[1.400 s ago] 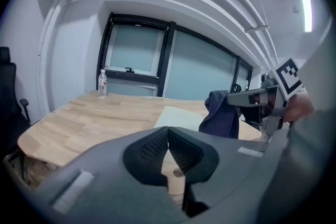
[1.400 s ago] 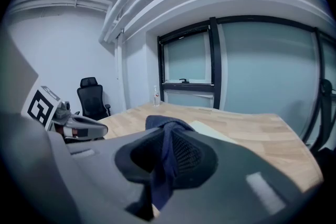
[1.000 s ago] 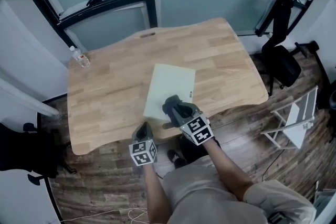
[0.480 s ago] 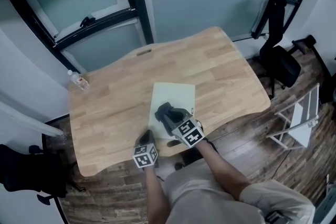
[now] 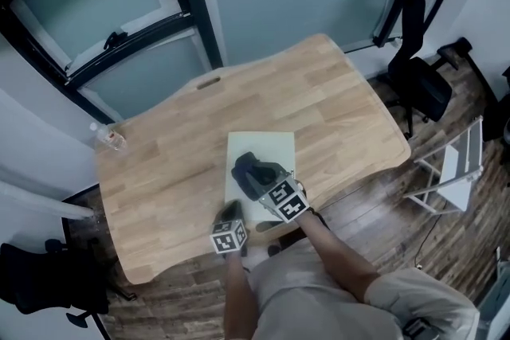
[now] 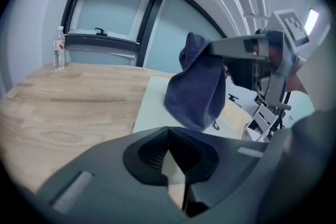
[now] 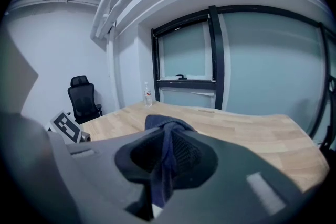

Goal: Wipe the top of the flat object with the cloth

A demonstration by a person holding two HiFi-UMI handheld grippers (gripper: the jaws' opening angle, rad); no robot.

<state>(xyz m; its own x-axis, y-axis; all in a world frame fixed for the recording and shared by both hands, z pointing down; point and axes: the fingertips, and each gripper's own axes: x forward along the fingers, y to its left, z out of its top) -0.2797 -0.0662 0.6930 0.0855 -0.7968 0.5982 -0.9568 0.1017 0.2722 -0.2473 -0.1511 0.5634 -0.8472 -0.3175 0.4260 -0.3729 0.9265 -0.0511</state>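
Observation:
A pale green flat board (image 5: 267, 147) lies on the wooden table (image 5: 335, 99), near its front edge. My right gripper (image 5: 259, 177) is over the board's near half, shut on a dark blue cloth (image 5: 249, 169). In the left gripper view the cloth (image 6: 197, 92) hangs from it, its lower end down at the board (image 6: 152, 105). In the right gripper view the cloth (image 7: 164, 165) is pinched in the jaws. My left gripper (image 5: 231, 212) is at the board's near edge, its jaws closed on a pale sliver of the board (image 6: 176, 165).
A water bottle (image 5: 107, 138) stands at the table's far left corner, also seen as a bottle (image 6: 58, 49) by the window. A black office chair (image 5: 422, 84) and a white stand (image 5: 458, 163) are on the floor to the right. Bare tabletop lies left of and behind the board.
The right gripper has carried the cloth a little farther onto the board. The left gripper has closed in on the board's near edge. The head camera has shifted.

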